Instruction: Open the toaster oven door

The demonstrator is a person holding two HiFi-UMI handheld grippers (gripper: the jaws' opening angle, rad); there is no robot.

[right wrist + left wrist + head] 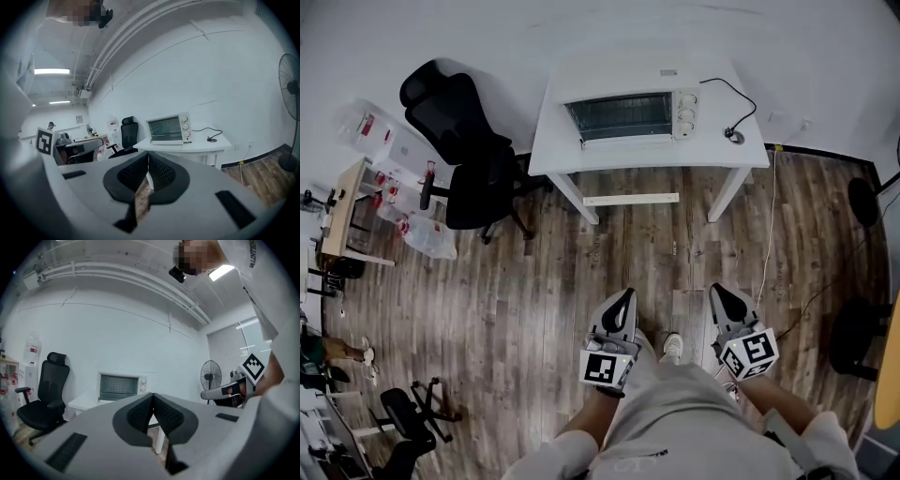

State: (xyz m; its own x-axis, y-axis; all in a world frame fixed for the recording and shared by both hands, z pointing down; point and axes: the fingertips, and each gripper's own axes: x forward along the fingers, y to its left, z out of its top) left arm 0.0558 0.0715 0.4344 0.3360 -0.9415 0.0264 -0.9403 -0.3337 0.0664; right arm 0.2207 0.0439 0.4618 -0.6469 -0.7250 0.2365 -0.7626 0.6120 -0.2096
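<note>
A white toaster oven (630, 114) with a dark glass door, closed, stands on a white table (581, 157) against the far wall; three knobs (687, 114) sit at its right end. It also shows far off in the left gripper view as the toaster oven (121, 386) and in the right gripper view as the toaster oven (168, 128). Both grippers are held close to the person's body, well short of the table. The left gripper (622, 300) is shut with nothing in it. The right gripper (727, 296) has its jaws together, empty.
A black office chair (464, 150) stands left of the table. A cord and plug (733, 134) lie on the tabletop's right end. A wooden desk with bottles (347, 211) is at far left, a standing fan (211, 376) to the right. Wood floor lies between me and the table.
</note>
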